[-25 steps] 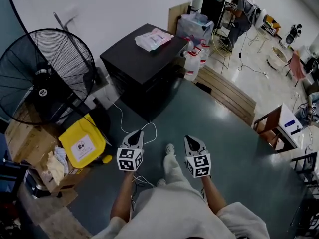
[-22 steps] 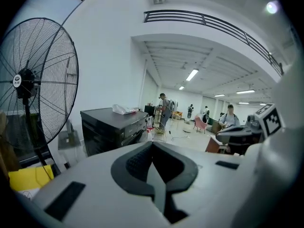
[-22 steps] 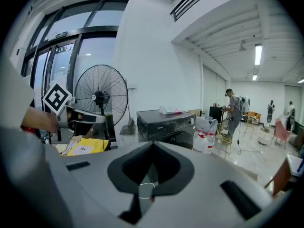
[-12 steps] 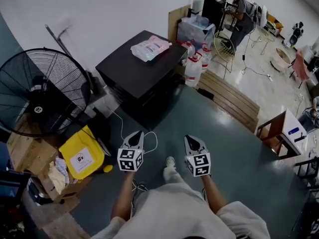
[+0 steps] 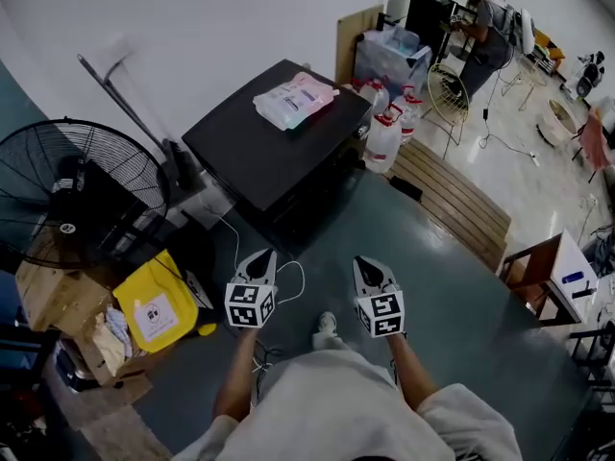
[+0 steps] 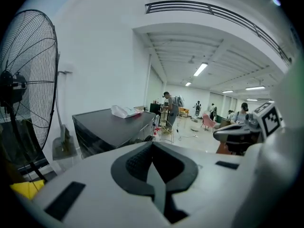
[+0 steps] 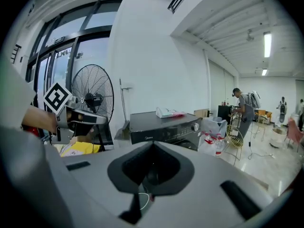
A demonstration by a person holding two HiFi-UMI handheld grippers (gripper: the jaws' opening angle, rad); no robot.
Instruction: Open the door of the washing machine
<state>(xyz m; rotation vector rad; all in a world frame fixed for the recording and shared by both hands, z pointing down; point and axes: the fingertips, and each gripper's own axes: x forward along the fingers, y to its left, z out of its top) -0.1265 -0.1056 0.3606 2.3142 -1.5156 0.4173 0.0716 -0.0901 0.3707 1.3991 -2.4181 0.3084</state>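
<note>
The washing machine (image 5: pixel 259 157) is a black box against the white wall, with a white packet (image 5: pixel 296 98) on its top. In the right gripper view its front panel (image 7: pixel 164 129) with a knob (image 7: pixel 194 126) faces me, and my jaws hide the part below it. My left gripper (image 5: pixel 258 257) and right gripper (image 5: pixel 369 264) hang side by side over the grey floor, short of the machine and pointing at it. Both are shut and hold nothing. In the left gripper view the machine (image 6: pixel 111 127) stands past the closed left gripper (image 6: pixel 153 146).
A large standing fan (image 5: pixel 72 195) is at the left, with a yellow bag (image 5: pixel 154 303) and cardboard boxes below it. A white cable (image 5: pixel 233 238) runs on the floor by the machine. Spray bottles (image 5: pixel 384 134), a wooden pallet (image 5: pixel 452 195) and a person (image 5: pixel 485 27) are at the right.
Both grippers have moved forward together toward the machine. In the head view the fan and the yellow bag have slid left and down. The jaws stay shut.
</note>
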